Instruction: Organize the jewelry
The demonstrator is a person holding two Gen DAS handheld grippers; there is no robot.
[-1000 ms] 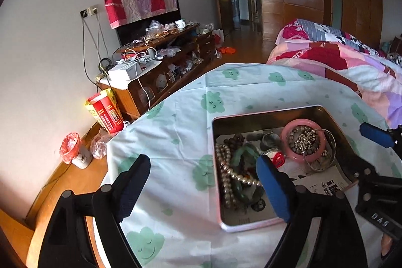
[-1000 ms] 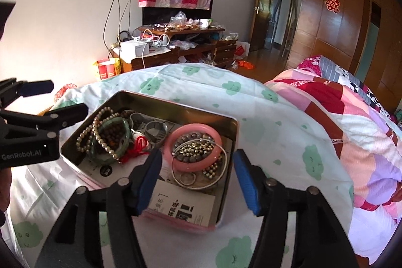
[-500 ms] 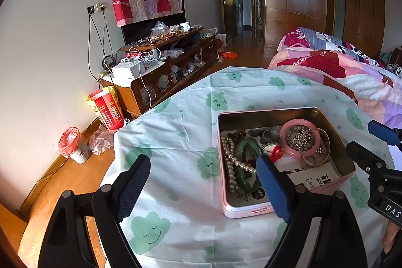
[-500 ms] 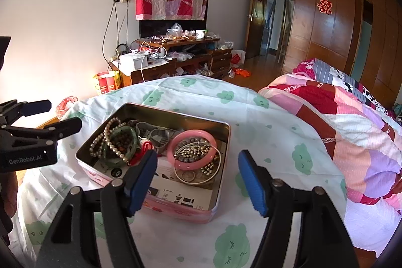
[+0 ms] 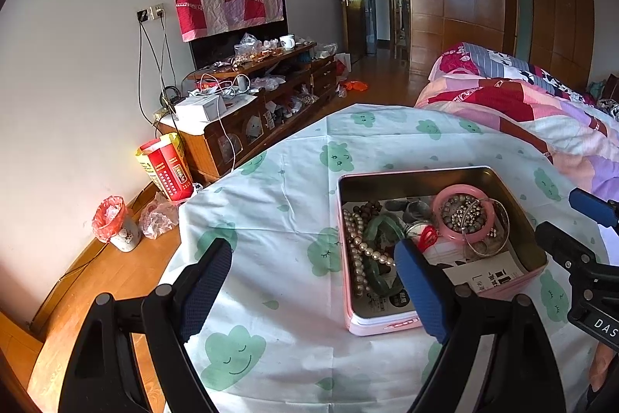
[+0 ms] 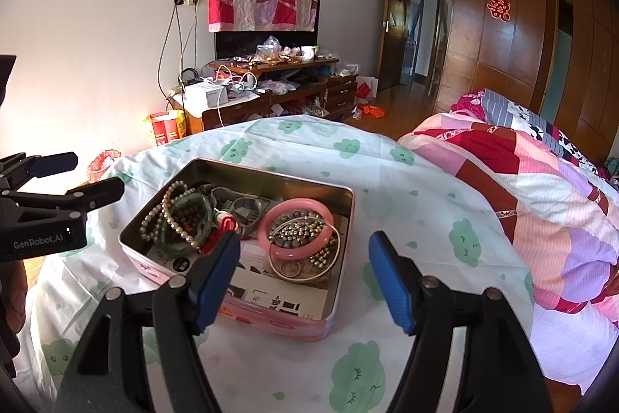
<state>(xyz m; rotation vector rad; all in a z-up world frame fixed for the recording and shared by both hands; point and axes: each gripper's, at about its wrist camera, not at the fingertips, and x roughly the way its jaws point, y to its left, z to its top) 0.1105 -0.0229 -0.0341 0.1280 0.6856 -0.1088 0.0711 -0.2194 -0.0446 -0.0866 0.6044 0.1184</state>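
Both the left gripper (image 5: 311, 287) and right gripper (image 6: 303, 275) hang spread wide and empty, short of the pink tin (image 6: 271, 322) on the cloud-print counter (image 6: 406, 188). Inside lie a pink bangle (image 6: 296, 229), pearl strand (image 6: 170, 198) and green bangle (image 6: 185, 219), tangled; any pick should isolate one piece. Beyond stands the quilted bed (image 6: 541, 180).

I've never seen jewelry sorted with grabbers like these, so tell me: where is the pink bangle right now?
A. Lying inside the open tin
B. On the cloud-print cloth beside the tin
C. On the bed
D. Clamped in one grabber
A: the pink bangle lies among beads inside the tin, and both grippers hover open and empty.
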